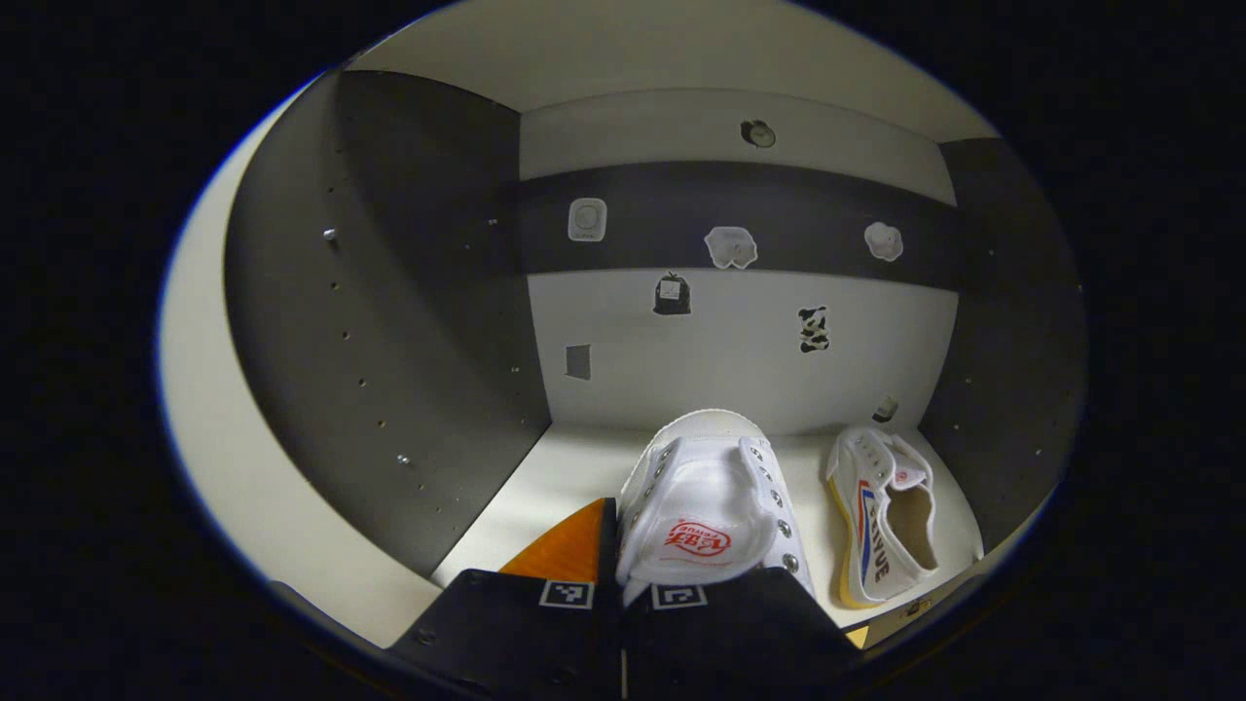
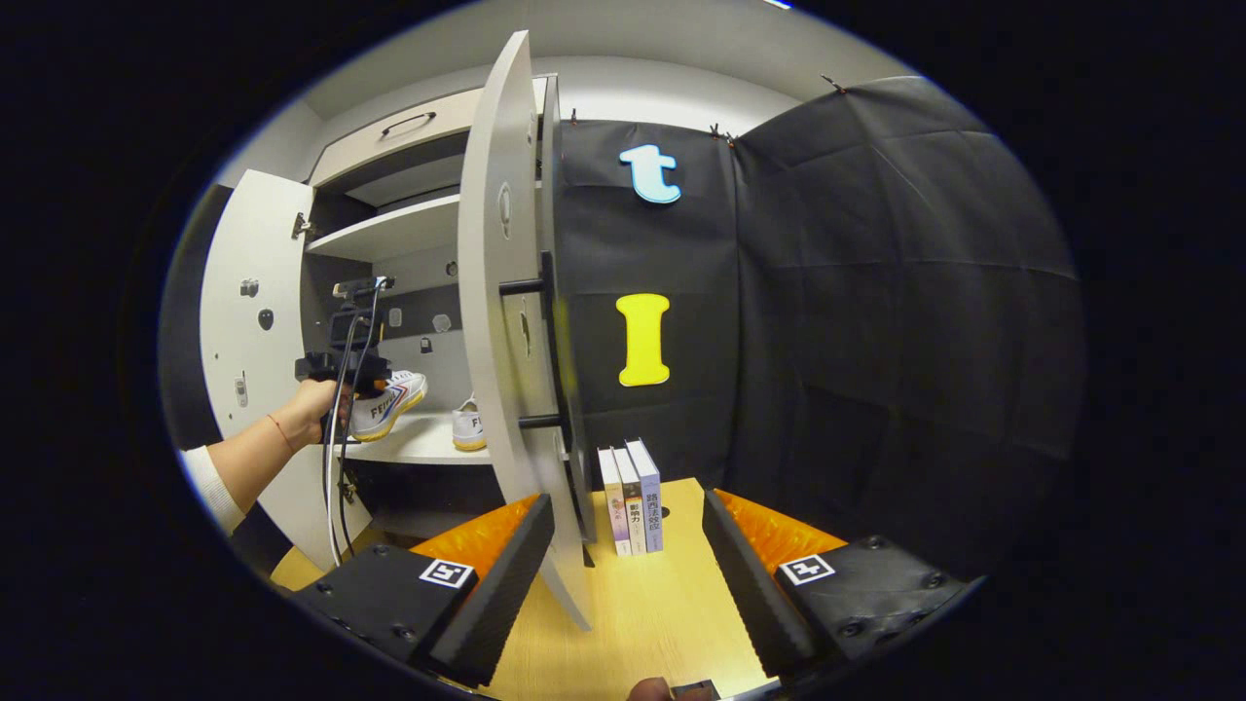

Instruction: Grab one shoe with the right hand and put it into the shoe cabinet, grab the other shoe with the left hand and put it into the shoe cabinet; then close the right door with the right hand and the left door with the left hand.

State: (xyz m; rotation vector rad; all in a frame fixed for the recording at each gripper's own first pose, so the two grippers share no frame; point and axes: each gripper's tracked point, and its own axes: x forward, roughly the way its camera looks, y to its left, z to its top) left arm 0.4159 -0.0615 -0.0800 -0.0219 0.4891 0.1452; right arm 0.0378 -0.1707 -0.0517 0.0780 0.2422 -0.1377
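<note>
Nearest the lens in your left gripper view, the left hand-held gripper (image 1: 623, 594) sits at the bottom centre with its black fingers drawn close together, clamped on the white shoe (image 1: 706, 516) whose red-printed tongue rises just above them. That shoe is inside the shoe cabinet (image 1: 389, 321), over the pale shelf (image 1: 555, 482), though you cannot tell whether its sole rests on the shelf. The second shoe (image 1: 881, 516) lies on the same shelf at lower right of the frame, beside the held one and apart from it, opening turned up. In your right gripper view, the right hand-held gripper (image 2: 628, 574) stands wide apart at the bottom, holding nothing; the lower edge of the open right door (image 2: 506, 321) comes down between its fingers, nearer the left one, and whether it touches is unclear. Three books (image 2: 633, 497) stand upright on the wooden worktop (image 2: 662, 604) beyond. At centre left of that frame your hand (image 2: 311, 409) holds the other gripper with the shoe at the shelf, next to the open left door (image 2: 253, 312).
</note>
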